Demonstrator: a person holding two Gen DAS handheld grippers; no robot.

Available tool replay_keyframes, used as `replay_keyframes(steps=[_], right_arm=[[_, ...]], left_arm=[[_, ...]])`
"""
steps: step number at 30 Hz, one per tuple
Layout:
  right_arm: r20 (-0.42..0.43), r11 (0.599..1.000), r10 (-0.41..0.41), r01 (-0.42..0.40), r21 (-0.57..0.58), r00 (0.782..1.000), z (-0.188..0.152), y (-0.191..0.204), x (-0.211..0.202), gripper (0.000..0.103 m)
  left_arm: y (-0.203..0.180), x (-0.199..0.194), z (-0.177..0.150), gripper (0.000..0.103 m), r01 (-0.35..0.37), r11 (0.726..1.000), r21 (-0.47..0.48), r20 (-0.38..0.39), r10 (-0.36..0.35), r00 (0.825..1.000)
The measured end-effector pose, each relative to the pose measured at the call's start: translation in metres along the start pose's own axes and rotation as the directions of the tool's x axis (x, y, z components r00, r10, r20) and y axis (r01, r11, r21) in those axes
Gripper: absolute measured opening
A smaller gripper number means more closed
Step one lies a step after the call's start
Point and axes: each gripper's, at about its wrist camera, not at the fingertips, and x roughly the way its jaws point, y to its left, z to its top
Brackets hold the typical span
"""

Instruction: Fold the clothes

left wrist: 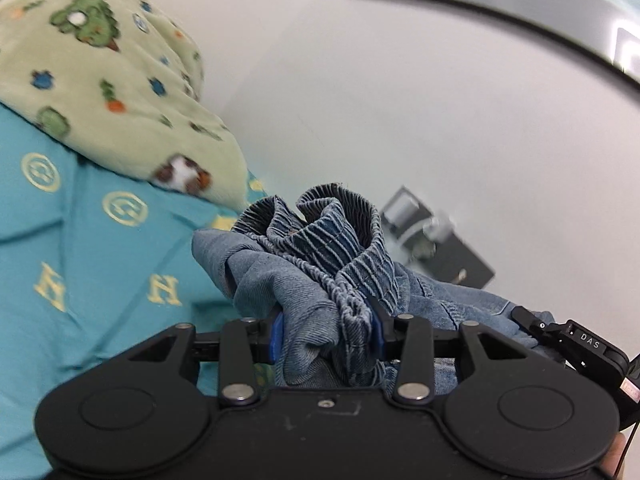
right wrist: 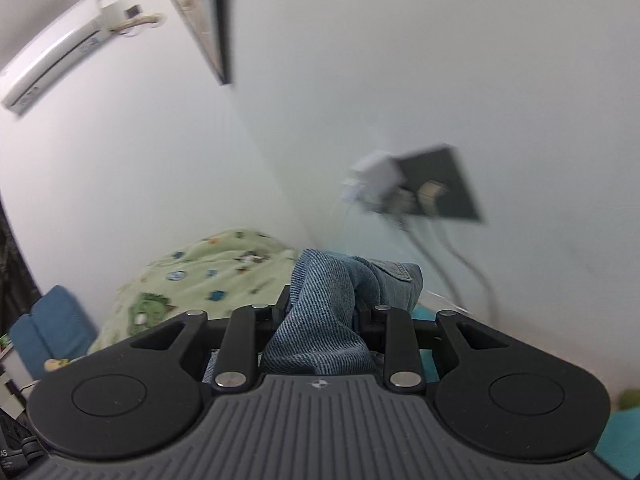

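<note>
**Q:** While both tools are raised toward the wall, what do the jaws hold?

**A:** The left gripper (left wrist: 326, 330) is closed on the bunched elastic waistband of the jeans (left wrist: 320, 256); the right gripper (right wrist: 320, 320) is clamped on a plain denim fold of the same jeans (right wrist: 340, 300). In the left view the right tool appears just beside the left one, at the lower right, so the denim hangs gathered between two close grips, above the sheet (left wrist: 100, 240).

**Q:** How should this step be done well?

**A:** Judged from the bunching, the grips should draw apart until the waistband runs taut and level, then the garment should be lowered flat onto the sheet before any fold. Pulling too hard risks the elastic slipping from the pads.

**Q:** What is counted around them?

**A:** Two grippers; one pair of jeans; one green blanket (left wrist: 100, 72); one teal sheet; one dark socket plate (right wrist: 440, 184) carrying blurred plugs, their number unclear; one picture frame (right wrist: 208, 20); one air conditioner (right wrist: 52, 60).
</note>
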Motion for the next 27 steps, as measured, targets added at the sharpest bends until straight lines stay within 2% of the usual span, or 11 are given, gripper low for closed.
replay_keyframes(steps=[4, 6, 10, 13, 17, 20, 22, 23, 24, 27], right_arm=[[-0.072, 0.997, -0.073, 0.073, -0.002, 0.995, -0.030, -0.035, 0.005, 0.028], [-0.142, 0.993, -0.115, 0.111, -0.030, 0.983, -0.050, -0.047, 0.012, 0.028], [-0.245, 0.981, -0.187, 0.170, -0.089, 0.951, -0.081, -0.061, 0.019, 0.028], [-0.268, 0.976, -0.210, 0.188, -0.108, 0.940, -0.089, -0.064, 0.022, 0.028], [-0.275, 0.977, -0.213, 0.197, -0.085, 0.938, -0.084, -0.064, 0.020, 0.030], [-0.281, 0.976, -0.217, 0.209, -0.058, 0.935, -0.078, -0.064, 0.016, 0.040], [-0.282, 0.971, -0.236, 0.232, -0.049, 0.930, -0.073, -0.060, 0.009, 0.051], [-0.269, 0.968, -0.252, 0.239, -0.080, 0.930, -0.072, -0.055, 0.005, 0.061], [-0.257, 0.963, -0.267, 0.246, -0.110, 0.929, -0.070, -0.050, 0.000, 0.066], [-0.243, 0.963, -0.265, 0.240, -0.125, 0.933, -0.062, -0.037, -0.011, 0.066]], left_arm=[[0.013, 0.034, -0.027, 0.038, -0.029, 1.000, 0.004, -0.085, 0.029, 0.996], [0.023, 0.045, -0.040, 0.038, -0.058, 0.998, 0.016, -0.115, 0.060, 0.992], [0.022, 0.043, -0.057, 0.039, -0.060, 0.994, 0.087, -0.104, 0.069, 0.992], [0.021, 0.041, -0.060, 0.041, -0.054, 0.993, 0.104, -0.111, 0.066, 0.992], [0.019, 0.040, -0.057, 0.045, -0.066, 0.991, 0.114, -0.145, 0.083, 0.986], [0.013, 0.035, -0.052, 0.050, -0.092, 0.986, 0.136, -0.179, 0.116, 0.977], [0.008, 0.030, -0.048, 0.056, -0.106, 0.981, 0.162, -0.190, 0.137, 0.972], [0.004, 0.025, -0.047, 0.059, -0.110, 0.976, 0.186, -0.184, 0.144, 0.972], [0.001, 0.020, -0.046, 0.064, -0.113, 0.971, 0.210, -0.177, 0.152, 0.972], [-0.010, 0.001, -0.038, 0.070, -0.117, 0.962, 0.247, -0.158, 0.159, 0.974]])
